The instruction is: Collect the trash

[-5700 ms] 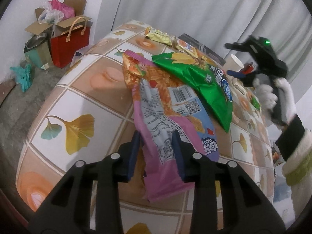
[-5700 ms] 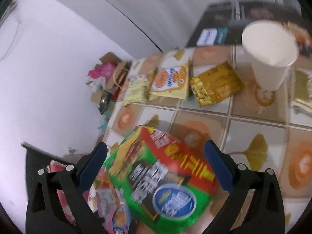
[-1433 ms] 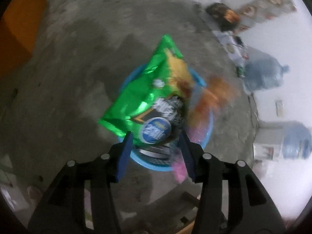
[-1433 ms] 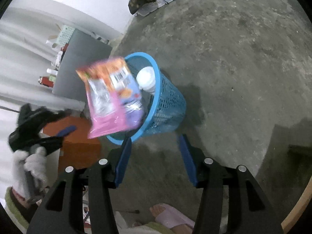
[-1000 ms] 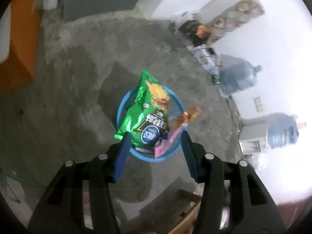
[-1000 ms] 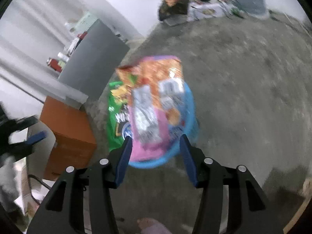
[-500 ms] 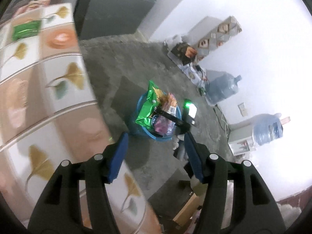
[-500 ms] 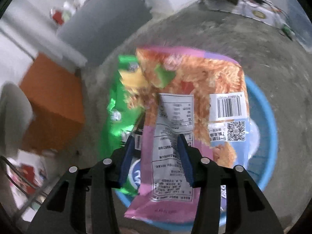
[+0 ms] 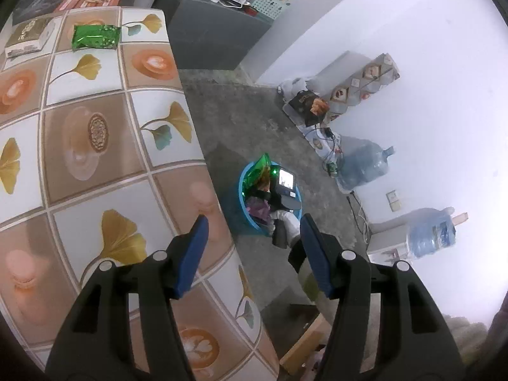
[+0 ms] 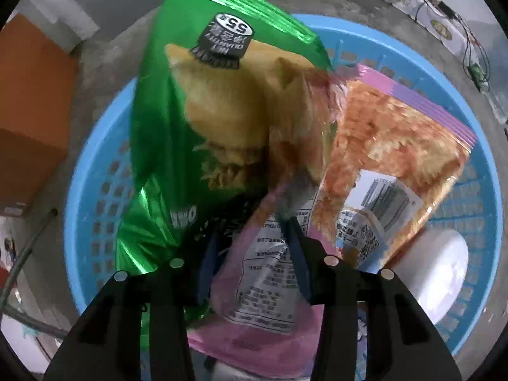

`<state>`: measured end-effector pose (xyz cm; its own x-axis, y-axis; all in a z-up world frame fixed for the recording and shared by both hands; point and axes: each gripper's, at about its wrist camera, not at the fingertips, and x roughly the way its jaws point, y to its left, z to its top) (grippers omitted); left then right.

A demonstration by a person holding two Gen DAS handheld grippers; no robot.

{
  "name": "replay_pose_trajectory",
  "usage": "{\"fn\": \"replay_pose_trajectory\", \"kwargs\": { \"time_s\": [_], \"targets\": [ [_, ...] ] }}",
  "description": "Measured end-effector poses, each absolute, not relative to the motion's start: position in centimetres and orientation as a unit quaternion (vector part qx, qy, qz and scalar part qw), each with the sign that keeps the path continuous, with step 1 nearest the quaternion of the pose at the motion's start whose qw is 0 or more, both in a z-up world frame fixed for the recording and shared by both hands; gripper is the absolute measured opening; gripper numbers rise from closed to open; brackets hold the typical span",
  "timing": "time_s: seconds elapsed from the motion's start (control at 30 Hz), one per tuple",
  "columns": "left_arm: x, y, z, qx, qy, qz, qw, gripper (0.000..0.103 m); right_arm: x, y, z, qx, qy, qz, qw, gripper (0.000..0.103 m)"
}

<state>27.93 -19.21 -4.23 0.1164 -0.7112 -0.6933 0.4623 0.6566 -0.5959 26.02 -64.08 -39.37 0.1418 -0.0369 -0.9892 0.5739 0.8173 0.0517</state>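
Done: green foil snack bag (image 10: 165,146) in round blue plastic basket (image 10: 95,190) | Right gripper (image 10: 254,254) closing, pink-orange bag (image 10: 374,146) between its fingers inside basket | Left gripper (image 9: 254,250) half-open, empty | Left: green packet (image 9: 95,36) on tiled table (image 9: 79,146) beside basket

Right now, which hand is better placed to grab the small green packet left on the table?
Left. The left gripper hangs empty over the table, with the green packet in its view. The right gripper is down in the blue basket with the pink bag between its jaws.
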Motion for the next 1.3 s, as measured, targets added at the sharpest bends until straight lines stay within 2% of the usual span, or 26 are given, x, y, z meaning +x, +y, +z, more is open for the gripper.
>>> {"fn": "replay_pose_trajectory", "kwargs": {
  "time_s": [0.23,0.4,0.5,0.6,0.77,0.9,1.0,1.1,1.17,1.23,1.3],
  "targets": [
    [27.8,-18.2,-4.1,-0.122,0.526,-0.392,0.745,0.056,27.6,-64.6,-40.9,0.202,0.639,-0.225,0.707,0.041],
    [27.2,-16.6,-3.3,-0.130,0.513,-0.386,0.756,0.056,27.0,-64.5,-38.8,0.209,0.637,-0.216,0.710,0.041],
    [26.7,-15.5,-2.8,-0.131,0.499,-0.383,0.766,0.056,25.4,-64.7,-36.7,0.242,0.614,-0.196,0.725,0.047],
    [26.0,-14.5,-2.3,-0.141,0.489,-0.384,0.771,0.056,23.3,-64.8,-34.4,0.274,0.588,-0.170,0.742,0.061],
    [24.2,-12.8,-1.0,-0.150,0.470,-0.385,0.780,0.057,20.6,-64.6,-30.9,0.301,0.551,-0.156,0.763,0.061],
    [22.0,-11.4,1.0,-0.138,0.440,-0.384,0.800,0.058,17.4,-64.7,-25.6,0.339,0.484,-0.148,0.793,0.061],
    [20.0,-10.0,2.4,-0.121,0.411,-0.374,0.823,0.067,14.8,-63.4,-20.8,0.337,0.438,-0.121,0.824,0.061],
    [17.4,-8.8,3.9,-0.099,0.377,-0.360,0.847,0.079,11.3,-58.9,-13.8,0.282,0.391,-0.094,0.871,0.062],
    [15.3,-7.9,4.8,-0.083,0.351,-0.346,0.866,0.085,8.2,-56.0,-9.3,0.254,0.355,-0.079,0.896,0.073],
    [13.6,-7.2,5.4,-0.069,0.332,-0.319,0.885,0.094,3.9,-52.7,-4.8,0.221,0.309,-0.067,0.923,0.092],
    [11.6,-6.5,6.0,-0.054,0.313,-0.281,0.906,0.094,-0.4,-48.8,-0.5,0.185,0.259,-0.066,0.946,0.097]
  ]
}}
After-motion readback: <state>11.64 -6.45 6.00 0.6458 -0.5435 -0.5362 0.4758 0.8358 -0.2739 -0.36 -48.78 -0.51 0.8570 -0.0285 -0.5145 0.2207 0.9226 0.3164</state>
